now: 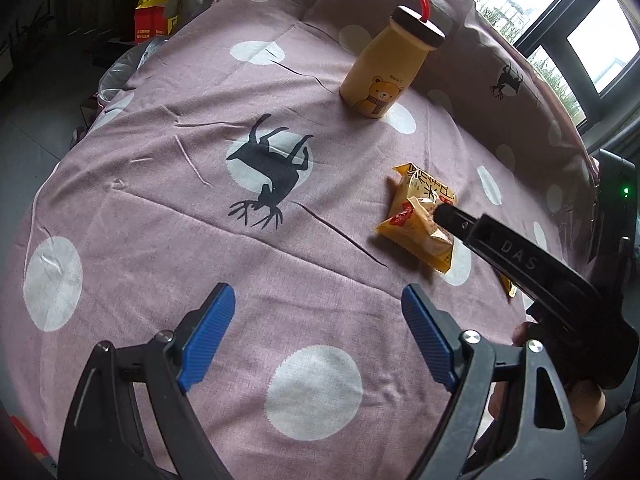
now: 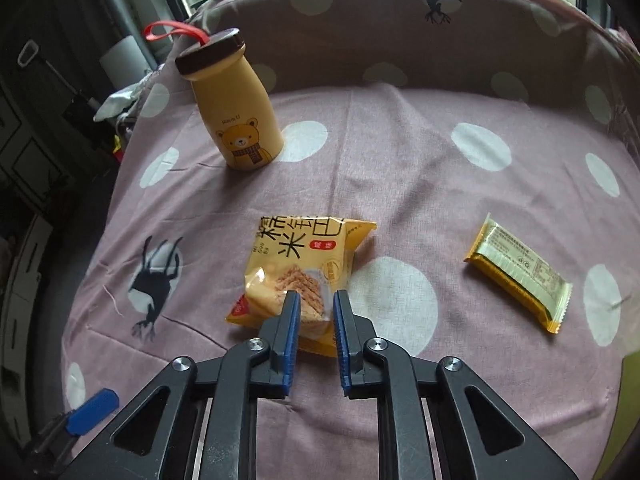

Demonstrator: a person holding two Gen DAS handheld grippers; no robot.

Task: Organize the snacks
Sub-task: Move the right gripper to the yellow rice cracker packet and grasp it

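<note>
A yellow rice-cracker snack bag lies on the pink dotted cloth. My right gripper has its blue pads on both sides of the bag's near end, jaws narrowed on it; the bag still rests on the cloth. In the left wrist view the right gripper's finger covers part of that bag. A gold wrapped bar lies to the right. My left gripper is open and empty above bare cloth.
A yellow bear-print bottle with brown cap and red loop stands at the back left; it also shows in the left wrist view. A cloth-covered raised back edge runs behind. The cloth's left edge drops off to the floor.
</note>
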